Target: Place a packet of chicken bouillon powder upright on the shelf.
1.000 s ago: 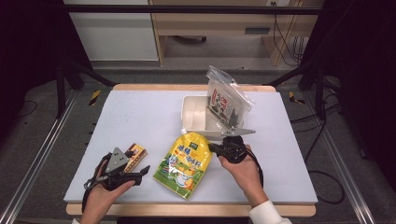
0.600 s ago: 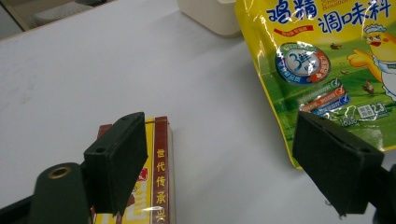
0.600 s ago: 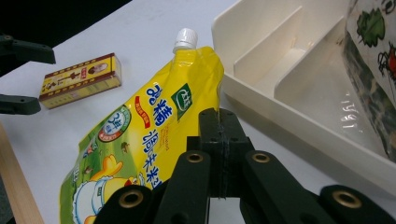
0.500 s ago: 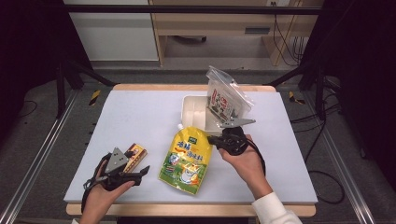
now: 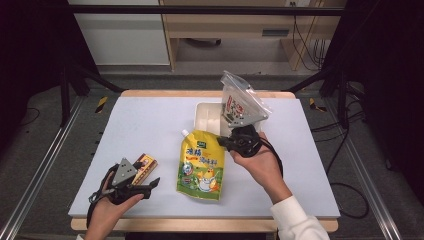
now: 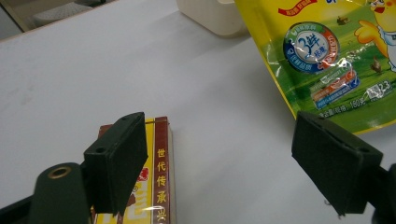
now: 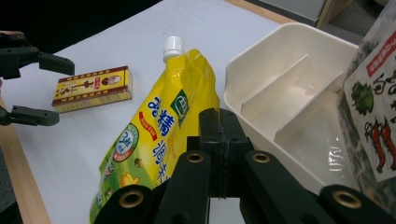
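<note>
Right tool (image 5: 226, 141) has come up off the surface (image 5: 150, 125) over the last second, and the yellow spout pouch (image 5: 201, 159) came with it: a second ago it lay skewed at 6 o'clock of the tray, now it hangs straighter, cap at 12, bottom edge dragging near the front. Jaws clamped fully together on the pouch's upper right edge; right gripper view shows them shut with the pouch (image 7: 154, 135) right against them. Reads as a lift toward the tray, not there yet.

Left tool (image 5: 145, 185) hasn't moved. Jaws wide apart, nothing gripped, parked at 7 o'clock over the small red-and-yellow box (image 5: 142, 166); left gripper view shows the box (image 6: 156, 186) by one jaw, not pinched.

Containers: cream divided tray (image 5: 207, 116) at 12 o'clock of the pouch. Compartments seen in the right gripper view (image 7: 289, 98) are bare. A clear printed bag (image 5: 240, 105) stands at its 3 o'clock end, tilted; can't tell whether inside the tray or leaning on it.
</note>
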### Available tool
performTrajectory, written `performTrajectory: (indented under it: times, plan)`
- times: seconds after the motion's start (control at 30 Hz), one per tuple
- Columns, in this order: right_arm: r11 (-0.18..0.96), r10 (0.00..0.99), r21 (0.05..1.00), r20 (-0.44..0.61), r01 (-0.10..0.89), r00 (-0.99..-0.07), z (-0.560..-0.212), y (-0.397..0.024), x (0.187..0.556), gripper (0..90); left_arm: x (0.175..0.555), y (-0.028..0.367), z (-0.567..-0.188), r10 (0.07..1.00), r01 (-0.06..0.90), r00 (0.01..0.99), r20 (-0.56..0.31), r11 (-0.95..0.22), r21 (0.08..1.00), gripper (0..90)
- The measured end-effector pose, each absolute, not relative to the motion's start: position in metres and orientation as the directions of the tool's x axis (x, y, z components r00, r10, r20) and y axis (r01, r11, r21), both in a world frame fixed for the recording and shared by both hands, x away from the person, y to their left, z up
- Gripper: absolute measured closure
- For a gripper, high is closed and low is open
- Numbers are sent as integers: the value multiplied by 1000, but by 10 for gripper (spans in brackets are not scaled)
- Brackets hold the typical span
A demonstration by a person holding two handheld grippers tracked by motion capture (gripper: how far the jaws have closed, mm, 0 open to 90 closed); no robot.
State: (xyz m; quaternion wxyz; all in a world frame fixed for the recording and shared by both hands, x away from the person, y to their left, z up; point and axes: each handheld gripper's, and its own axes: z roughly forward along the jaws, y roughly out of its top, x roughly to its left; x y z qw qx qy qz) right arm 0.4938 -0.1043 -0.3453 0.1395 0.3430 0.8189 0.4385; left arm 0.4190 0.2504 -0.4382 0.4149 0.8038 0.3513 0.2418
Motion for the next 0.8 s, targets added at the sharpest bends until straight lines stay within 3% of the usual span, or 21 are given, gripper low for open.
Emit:
performTrajectory:
  times: [0.8]
  plan:
    - [463,650,819,-52,340,-758,-294,-87,495,900,419,250,-438,763,362,639,99,-412,837,182]
